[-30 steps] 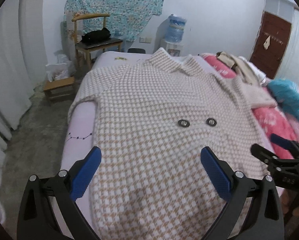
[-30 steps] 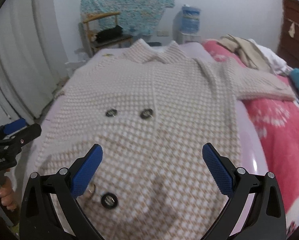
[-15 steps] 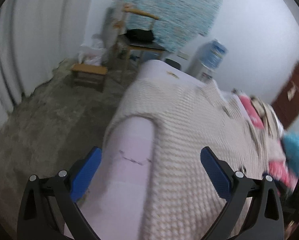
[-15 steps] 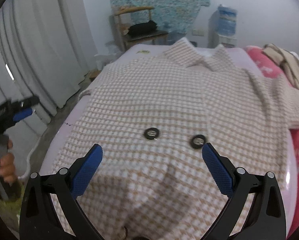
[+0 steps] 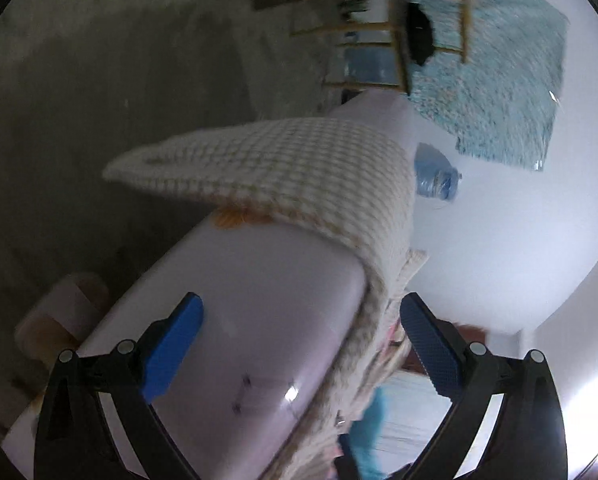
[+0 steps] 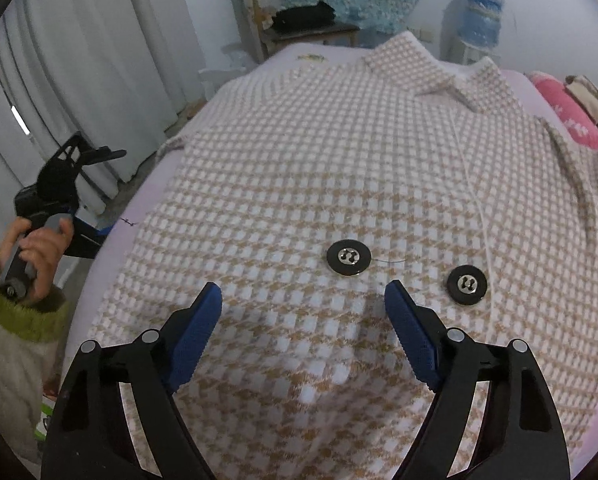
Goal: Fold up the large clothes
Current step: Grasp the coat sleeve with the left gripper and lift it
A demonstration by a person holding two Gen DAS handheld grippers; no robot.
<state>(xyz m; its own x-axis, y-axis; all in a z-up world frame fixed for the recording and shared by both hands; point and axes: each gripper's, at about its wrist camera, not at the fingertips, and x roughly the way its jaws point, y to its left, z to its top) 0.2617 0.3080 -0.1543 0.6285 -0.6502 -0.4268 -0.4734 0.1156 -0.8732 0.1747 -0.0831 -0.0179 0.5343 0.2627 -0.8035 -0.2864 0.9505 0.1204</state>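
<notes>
Coat lies flat, face-up on bed, nothing folded yet. Right hand-held gripper just narrowing, empty above front panel; left hand-held gripper wide, empty at bed edge. Next: pinch hanging sleeve.

beige-and-white houndstooth coat spread flat, front up, on the bed, collar far, one sleeve over the edge
</notes>
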